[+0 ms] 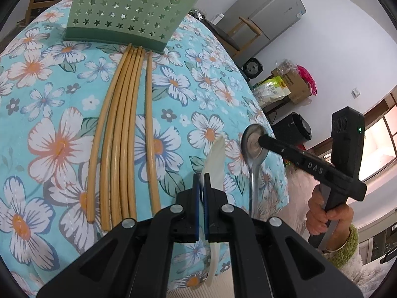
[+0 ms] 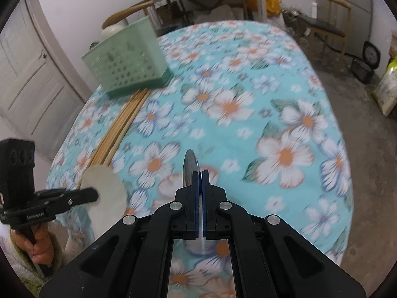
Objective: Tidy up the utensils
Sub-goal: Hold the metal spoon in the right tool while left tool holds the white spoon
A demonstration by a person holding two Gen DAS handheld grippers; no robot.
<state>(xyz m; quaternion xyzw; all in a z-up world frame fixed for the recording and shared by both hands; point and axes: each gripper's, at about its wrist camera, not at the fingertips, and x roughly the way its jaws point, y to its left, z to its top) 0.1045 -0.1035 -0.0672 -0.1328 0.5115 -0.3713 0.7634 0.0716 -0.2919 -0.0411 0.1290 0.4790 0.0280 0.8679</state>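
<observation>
Right now both tongs are closed on spoons above a bench draped in a turquoise floral cloth [image 1: 49,114]. From the left wrist view, the left tongs [image 1: 202,181] pinch a pale cream spoon [image 1: 217,159] edge-on between their blue pads, its bowl poking out ahead of the tips and its handle trailing back under the tool. Seen from the right wrist view, that same spoon shows as a broad cream oval at the tip of the left tool, held near the bench edge. The right tongs [image 2: 200,177] grip a shiny metal spoon [image 2: 189,168], its bowl standing on edge just past the pads; in the left wrist view its round bowl faces the camera with the dark finger of the right tool across it and the handle hanging down. A hand [image 1: 322,213] with a green fuzzy cuff grasps the right tool's handle. Lying flat on the cloth is a bunch of bamboo chopsticks [image 1: 124,136], roughly parallel, their far ends reaching the base of a green utensil holder [image 1: 129,12] pierced with star-shaped holes, which stands at the far side of the bench. Both spoons are clear of the holder and well apart from it, the metal one to the right of the cream one.
</observation>
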